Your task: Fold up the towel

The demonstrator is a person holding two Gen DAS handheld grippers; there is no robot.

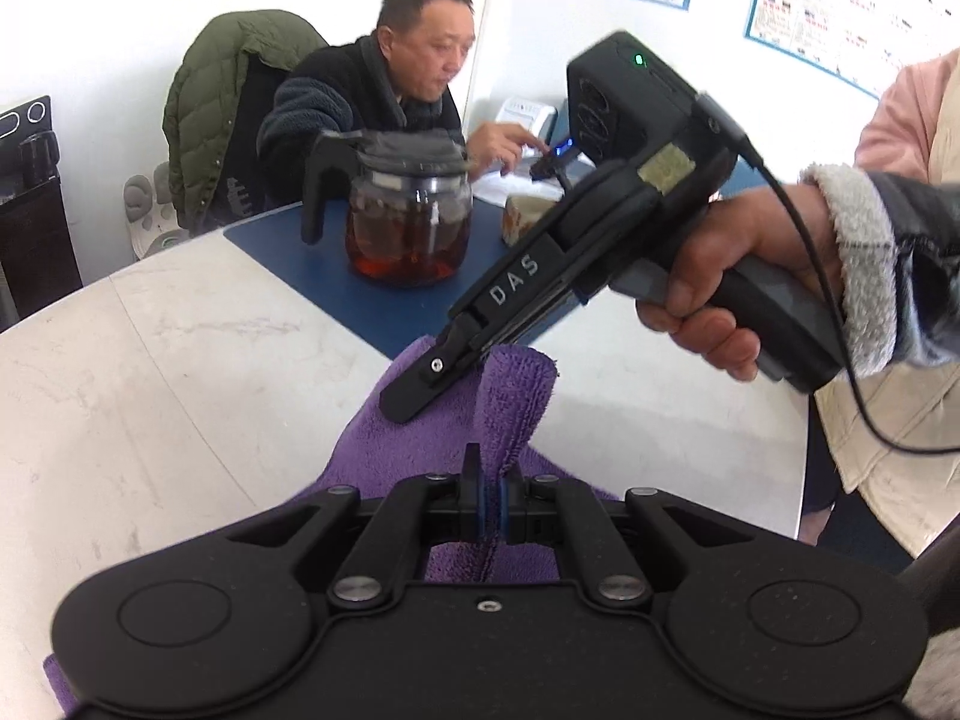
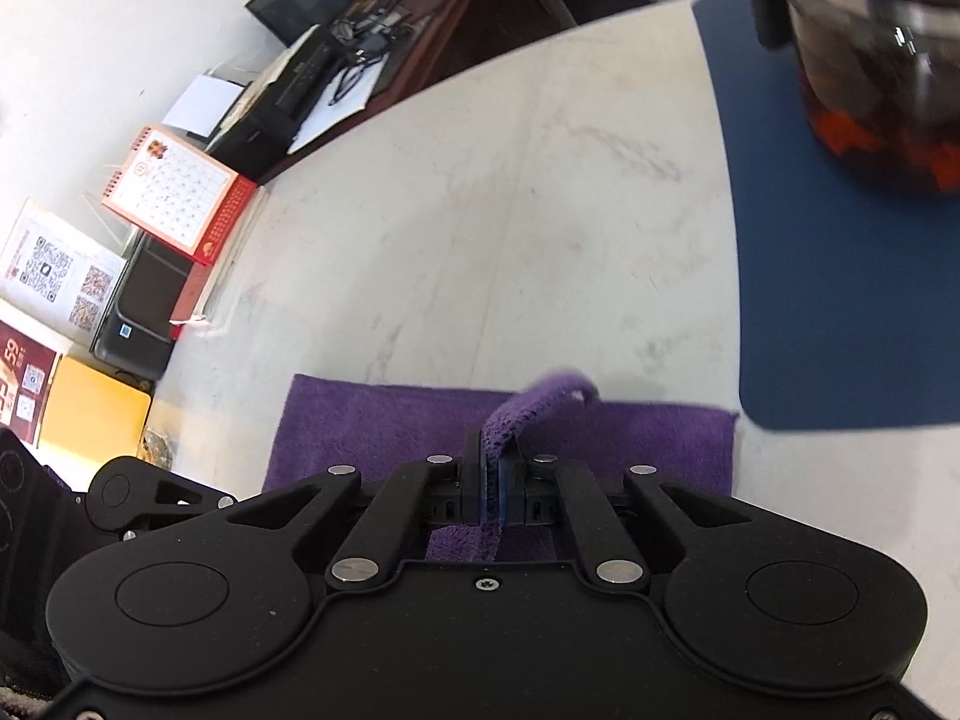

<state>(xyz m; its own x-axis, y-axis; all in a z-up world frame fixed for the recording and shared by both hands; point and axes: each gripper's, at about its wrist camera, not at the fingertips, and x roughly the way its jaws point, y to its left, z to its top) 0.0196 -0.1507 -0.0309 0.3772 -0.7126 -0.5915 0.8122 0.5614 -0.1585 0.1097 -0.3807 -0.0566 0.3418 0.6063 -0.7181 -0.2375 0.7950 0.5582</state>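
Observation:
A purple towel [image 1: 390, 450] lies on the white table [image 1: 180, 360]. My left gripper [image 1: 493, 504] is shut on a raised edge of the purple towel, which stands up as a strip between the pads. In the left wrist view the right gripper [image 1: 414, 402] comes in from the right, held by a hand [image 1: 714, 288], its fingers down on the towel's far part. In the right wrist view my right gripper [image 2: 493, 495] is shut on a lifted edge of the towel [image 2: 372, 426], which curls up past the fingers; the remainder lies flat on the table [image 2: 480, 210].
A glass teapot [image 1: 408, 216] with dark tea stands on a blue mat [image 1: 372, 288] just beyond the towel; the teapot [image 2: 870, 60] and mat [image 2: 840, 300] are at the right in the right wrist view. A person [image 1: 384, 102] sits behind the table. A calendar [image 2: 174, 192] and printer [image 2: 144, 312] stand off the table's left edge.

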